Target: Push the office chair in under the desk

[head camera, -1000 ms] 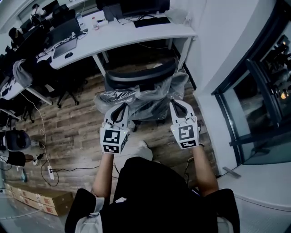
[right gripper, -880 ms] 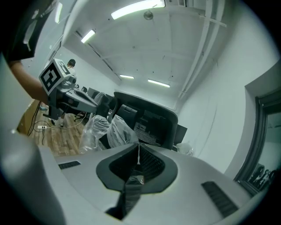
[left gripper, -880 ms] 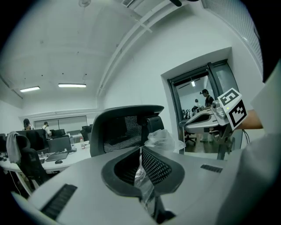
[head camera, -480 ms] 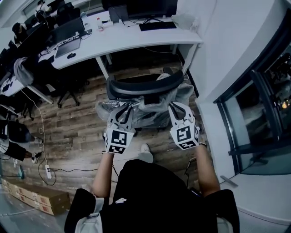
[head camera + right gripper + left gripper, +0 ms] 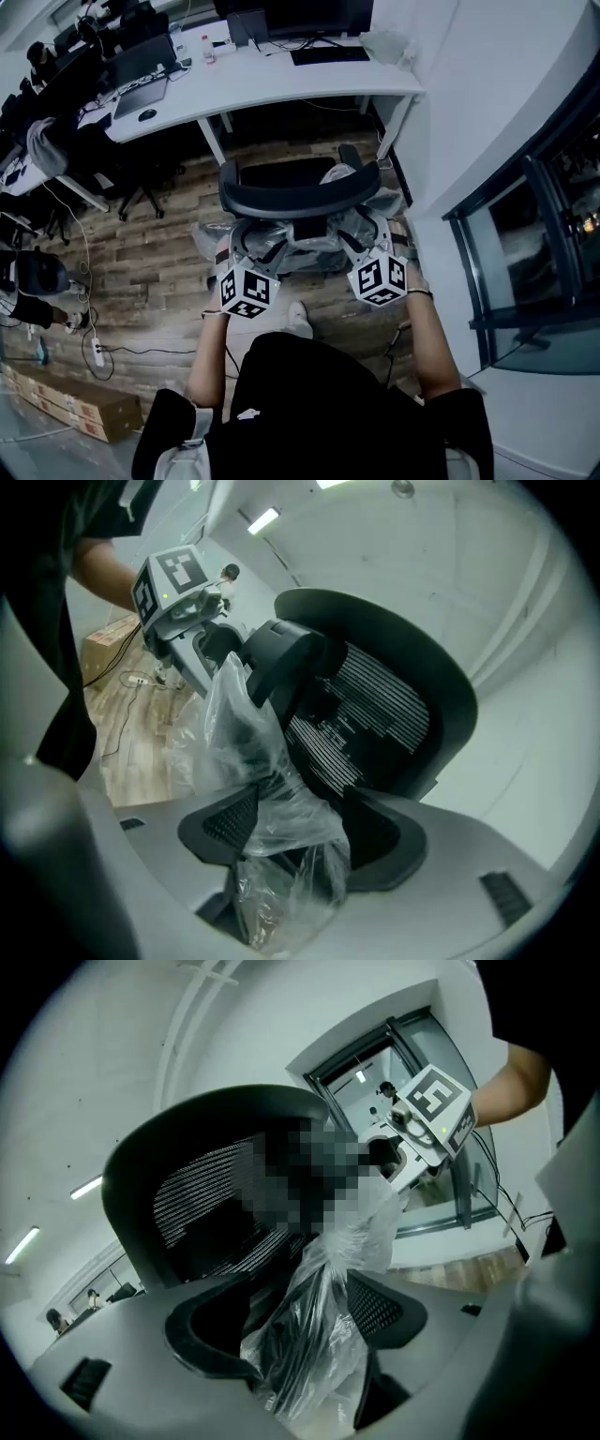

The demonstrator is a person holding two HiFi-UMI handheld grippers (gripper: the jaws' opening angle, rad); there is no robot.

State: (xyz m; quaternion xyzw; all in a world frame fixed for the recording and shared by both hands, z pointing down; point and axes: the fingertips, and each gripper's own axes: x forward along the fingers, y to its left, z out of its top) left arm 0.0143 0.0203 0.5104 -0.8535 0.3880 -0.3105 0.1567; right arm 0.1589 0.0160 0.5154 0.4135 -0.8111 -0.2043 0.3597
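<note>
Office with wood floor [image 5: 141, 253], white desk [image 5: 281, 80] across top, office chair [image 5: 295, 192] centre just below it, both forearms stretched forward, left gripper [image 5: 246, 248] and right gripper [image 5: 367, 236] tilted down behind backrest, jaws just opened, apart around plastic wrap [image 5: 323, 1335] on chair.

The office chair [image 5: 298, 192] blocks the way to the desk [image 5: 281, 80], with open floor [image 5: 159, 272] on its left.
</note>
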